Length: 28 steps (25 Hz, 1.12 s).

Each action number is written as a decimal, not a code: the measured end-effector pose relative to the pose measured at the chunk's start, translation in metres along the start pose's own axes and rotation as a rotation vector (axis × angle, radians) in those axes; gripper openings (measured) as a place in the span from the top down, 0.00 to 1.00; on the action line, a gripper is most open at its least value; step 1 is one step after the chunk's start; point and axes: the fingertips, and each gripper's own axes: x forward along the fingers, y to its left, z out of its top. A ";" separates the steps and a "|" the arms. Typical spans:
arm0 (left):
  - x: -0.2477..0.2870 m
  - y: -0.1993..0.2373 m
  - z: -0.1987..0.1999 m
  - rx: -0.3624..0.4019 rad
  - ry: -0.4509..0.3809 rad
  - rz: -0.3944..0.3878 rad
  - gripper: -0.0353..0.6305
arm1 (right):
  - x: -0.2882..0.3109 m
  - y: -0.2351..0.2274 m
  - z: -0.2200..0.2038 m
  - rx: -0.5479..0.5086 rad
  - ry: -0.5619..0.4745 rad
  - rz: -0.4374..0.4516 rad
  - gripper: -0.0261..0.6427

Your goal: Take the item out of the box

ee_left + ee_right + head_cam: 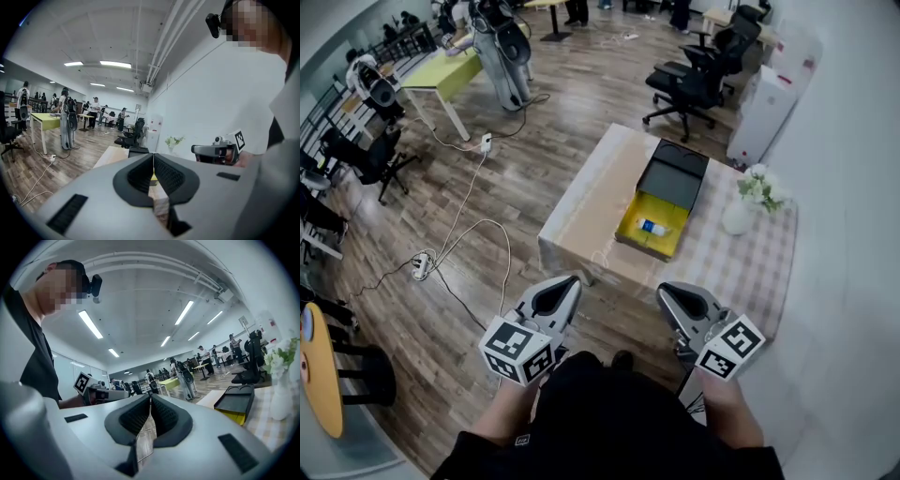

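left gripper [153, 158]: jaws pressed together, nothing between | right gripper [150, 400]: jaws together too, empty | both held short of the worktop [591, 202] | item [653, 227]: small, white-and-blue, lying in the open yellow-lined box [630, 223], black lid back

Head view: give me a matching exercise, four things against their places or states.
Things:
1 item
2 vase
3 power strip
4 left gripper

Places or states:
A on the floor
B in the open box
C jaws shut, empty, short of the table
D on the table, right of the box

Pairs: 1-B; 2-D; 3-A; 4-C
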 end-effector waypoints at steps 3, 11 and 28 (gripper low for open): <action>0.014 0.000 0.003 -0.005 0.005 -0.029 0.92 | -0.002 -0.009 -0.001 0.005 0.001 -0.020 0.90; 0.054 0.038 0.013 -0.024 0.007 -0.100 0.92 | 0.018 -0.061 -0.005 0.039 0.022 -0.130 0.90; 0.150 0.162 0.063 0.016 0.022 -0.200 0.92 | 0.119 -0.189 0.000 -0.029 0.110 -0.351 0.90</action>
